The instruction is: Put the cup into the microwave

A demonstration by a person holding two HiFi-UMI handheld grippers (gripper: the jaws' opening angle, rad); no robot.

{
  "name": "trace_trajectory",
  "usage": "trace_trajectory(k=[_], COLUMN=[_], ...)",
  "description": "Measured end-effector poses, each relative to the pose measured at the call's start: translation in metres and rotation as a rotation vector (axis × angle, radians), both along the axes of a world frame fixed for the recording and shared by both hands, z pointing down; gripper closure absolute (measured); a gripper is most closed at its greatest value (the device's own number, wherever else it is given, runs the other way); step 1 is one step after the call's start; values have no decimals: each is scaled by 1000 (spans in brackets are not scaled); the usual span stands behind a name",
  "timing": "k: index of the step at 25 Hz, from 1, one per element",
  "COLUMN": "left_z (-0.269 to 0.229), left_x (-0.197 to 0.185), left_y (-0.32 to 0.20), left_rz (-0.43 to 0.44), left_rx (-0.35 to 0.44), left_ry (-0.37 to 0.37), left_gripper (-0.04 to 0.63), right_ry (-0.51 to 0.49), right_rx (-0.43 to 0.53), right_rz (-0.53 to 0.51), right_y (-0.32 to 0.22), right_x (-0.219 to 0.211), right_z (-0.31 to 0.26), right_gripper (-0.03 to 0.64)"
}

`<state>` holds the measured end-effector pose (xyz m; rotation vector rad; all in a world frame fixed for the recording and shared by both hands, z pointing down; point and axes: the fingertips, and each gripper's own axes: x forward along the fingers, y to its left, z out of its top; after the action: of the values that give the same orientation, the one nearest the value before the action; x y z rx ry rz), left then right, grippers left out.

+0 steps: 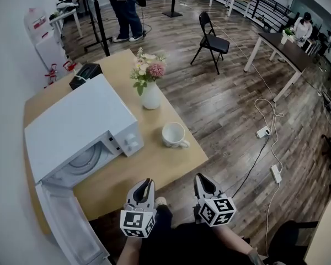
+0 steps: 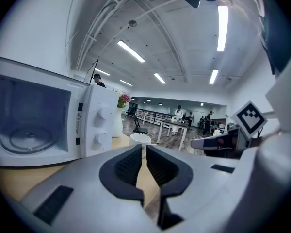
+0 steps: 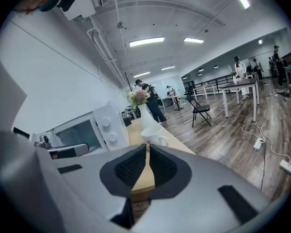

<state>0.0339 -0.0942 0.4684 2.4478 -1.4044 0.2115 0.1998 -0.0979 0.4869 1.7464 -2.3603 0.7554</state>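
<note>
A white cup (image 1: 174, 135) stands on the wooden table (image 1: 154, 167), to the right of the white microwave (image 1: 77, 120). The microwave door (image 1: 66, 220) hangs open toward me, and the glass turntable (image 2: 24, 137) shows inside. My left gripper (image 1: 148, 181) and right gripper (image 1: 199, 177) hover side by side at the table's near edge, short of the cup. Both are shut with nothing between the pads. In the left gripper view the jaws (image 2: 144, 147) point at the cup (image 2: 139, 140). In the right gripper view the jaws (image 3: 148, 147) also point at the cup (image 3: 153, 136).
A white vase of flowers (image 1: 150, 95) stands just behind the cup. A black box (image 1: 85, 73) sits behind the microwave. On the floor to the right are cables and power strips (image 1: 276, 173), with a folding chair (image 1: 212, 40) farther back. A person (image 1: 127, 10) stands beyond the table.
</note>
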Motion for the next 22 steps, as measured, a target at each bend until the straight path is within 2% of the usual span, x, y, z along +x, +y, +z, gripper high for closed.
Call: trace_trajectory(k=[15, 22], left_z=[4, -2], left_x=[-3, 9], left_y=[-55, -72], left_rz=[108, 172], left_rx=[-1, 18], left_ry=[12, 27], left_gripper=[584, 584], right_ry=[39, 43], right_rx=[6, 10], right_rz=[16, 2], right_y=[-54, -74], right_x=[-12, -14], right_z=[5, 5], right_gripper=[613, 498])
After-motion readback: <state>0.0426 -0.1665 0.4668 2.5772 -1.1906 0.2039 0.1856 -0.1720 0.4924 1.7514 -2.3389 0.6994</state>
